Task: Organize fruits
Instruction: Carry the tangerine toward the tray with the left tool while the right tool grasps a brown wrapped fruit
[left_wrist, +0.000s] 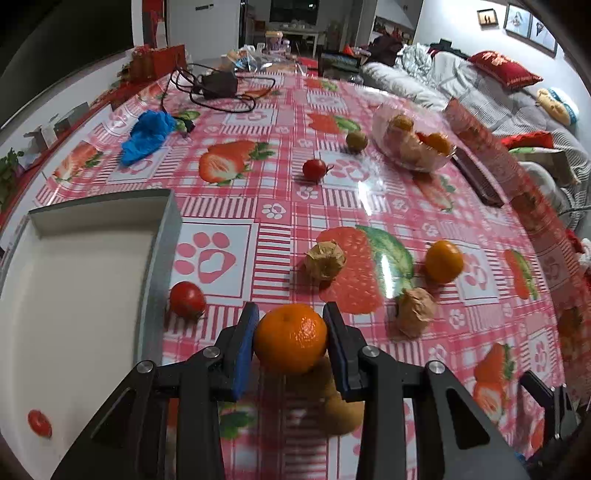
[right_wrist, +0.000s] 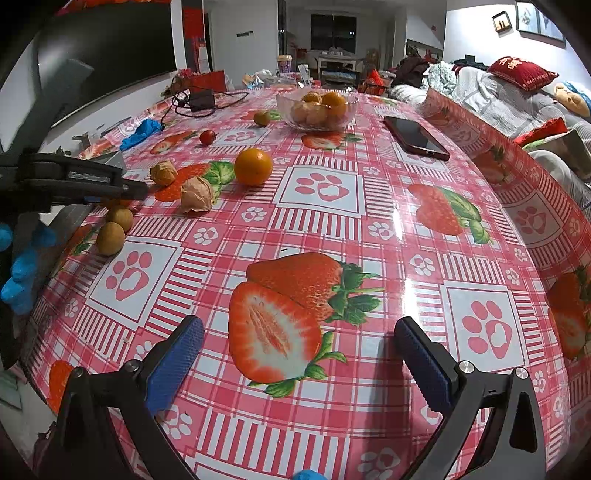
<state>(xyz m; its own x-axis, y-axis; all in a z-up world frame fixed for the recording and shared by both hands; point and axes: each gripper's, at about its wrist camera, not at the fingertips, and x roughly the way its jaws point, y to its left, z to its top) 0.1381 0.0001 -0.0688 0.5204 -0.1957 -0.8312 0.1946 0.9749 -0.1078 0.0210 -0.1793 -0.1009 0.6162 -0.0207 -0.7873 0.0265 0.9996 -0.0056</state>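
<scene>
Glossy plastic tablecloth (right_wrist: 369, 236) is throwing back lamp glare. Clear glass-like bowl (right_wrist: 317, 107) is glinting; husked fruits (left_wrist: 325, 260) are showing dry, papery, crinkled skins. Mandarin (left_wrist: 290, 338) peel is looking dimpled and shiny against blue textured pads (left_wrist: 243, 350).

Left gripper (left_wrist: 290, 321) clamps mandarin (left_wrist: 291, 338) beside white tray (left_wrist: 74, 280).

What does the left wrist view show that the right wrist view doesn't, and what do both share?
Only the left wrist view: the left claw shut on a mandarin, the white tray holding one small red fruit, and another red fruit beside the tray.

Only the right wrist view: the open, empty right claw and the full face of the phone.

Both: the glass bowl, the loose orange, two papery husked fruits and the blue glove.
</scene>
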